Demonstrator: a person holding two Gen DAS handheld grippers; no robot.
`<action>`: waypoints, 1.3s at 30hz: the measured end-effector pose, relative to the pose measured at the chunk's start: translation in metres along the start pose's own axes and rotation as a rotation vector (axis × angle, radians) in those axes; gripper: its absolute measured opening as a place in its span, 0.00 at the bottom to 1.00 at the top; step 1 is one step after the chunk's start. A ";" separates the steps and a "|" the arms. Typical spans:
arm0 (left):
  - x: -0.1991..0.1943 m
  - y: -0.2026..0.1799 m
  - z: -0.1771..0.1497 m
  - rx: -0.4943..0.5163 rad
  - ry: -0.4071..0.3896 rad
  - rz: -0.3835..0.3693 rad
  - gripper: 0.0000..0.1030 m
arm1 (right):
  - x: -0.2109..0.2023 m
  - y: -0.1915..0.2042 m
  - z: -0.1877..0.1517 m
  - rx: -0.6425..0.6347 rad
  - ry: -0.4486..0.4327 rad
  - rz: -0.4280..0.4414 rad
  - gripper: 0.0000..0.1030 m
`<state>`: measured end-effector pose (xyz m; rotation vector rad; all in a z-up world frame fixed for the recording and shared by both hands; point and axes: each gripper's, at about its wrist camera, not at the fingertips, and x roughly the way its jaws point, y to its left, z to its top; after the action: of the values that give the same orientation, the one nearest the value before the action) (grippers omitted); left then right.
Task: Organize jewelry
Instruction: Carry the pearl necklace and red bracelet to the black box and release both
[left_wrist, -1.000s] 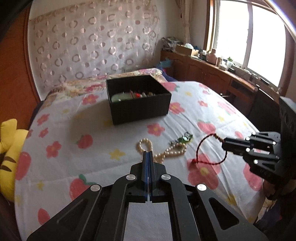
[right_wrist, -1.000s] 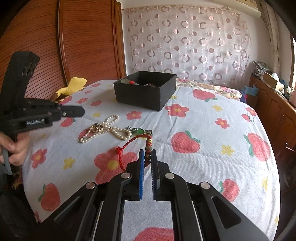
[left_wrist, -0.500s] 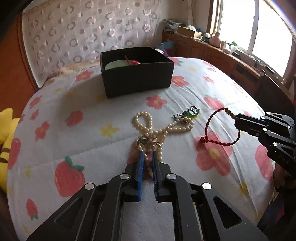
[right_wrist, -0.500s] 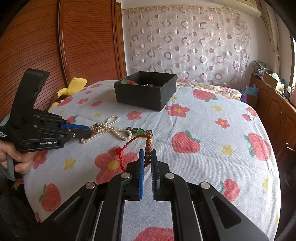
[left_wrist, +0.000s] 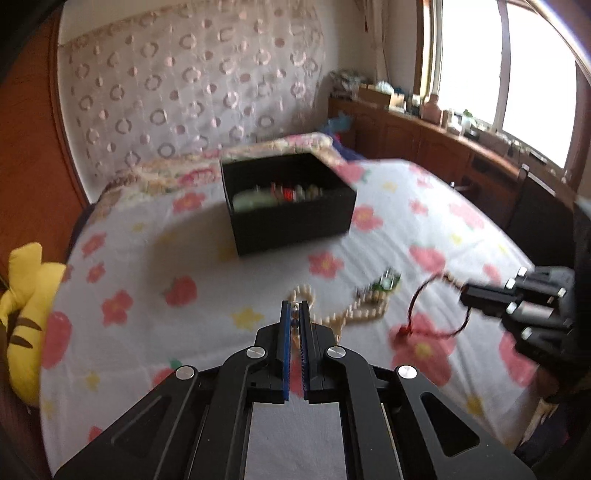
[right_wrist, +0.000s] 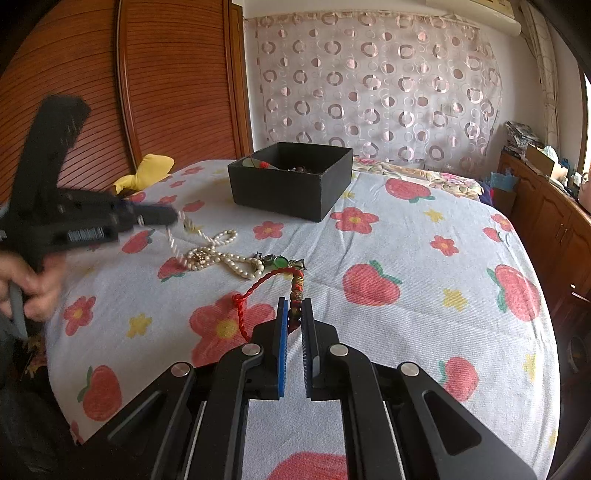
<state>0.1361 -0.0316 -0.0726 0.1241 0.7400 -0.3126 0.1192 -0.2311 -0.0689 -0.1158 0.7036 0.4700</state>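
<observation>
Already you had your left gripper (right_wrist: 173, 218) clamped on the pearl necklace (right_wrist: 218, 256), one end lifted off the bed (right_wrist: 424, 314); next it needed carrying to the black box (right_wrist: 291, 181). Your right gripper (right_wrist: 294, 314) pinched the red bracelet (right_wrist: 273, 284)

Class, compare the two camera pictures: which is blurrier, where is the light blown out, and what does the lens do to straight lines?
Left wrist view: motion-smeared throughout, black box and pearl necklace soft; window washed out white. Right wrist view: sharp bedspread and red cord bracelet, only the left hand-held gripper blurred. Both: fisheye bows the wardrobe edges.
</observation>
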 end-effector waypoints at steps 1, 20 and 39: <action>-0.005 0.001 0.006 0.000 -0.016 0.001 0.03 | 0.000 0.000 0.000 0.000 0.000 0.000 0.08; -0.060 -0.004 0.111 0.032 -0.209 -0.003 0.03 | -0.026 0.007 0.044 -0.037 -0.092 0.010 0.08; -0.076 -0.001 0.192 0.055 -0.295 0.080 0.03 | -0.023 0.019 0.120 -0.123 -0.169 -0.018 0.08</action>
<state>0.2065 -0.0572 0.1197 0.1551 0.4331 -0.2676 0.1671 -0.1921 0.0383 -0.1953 0.5072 0.4996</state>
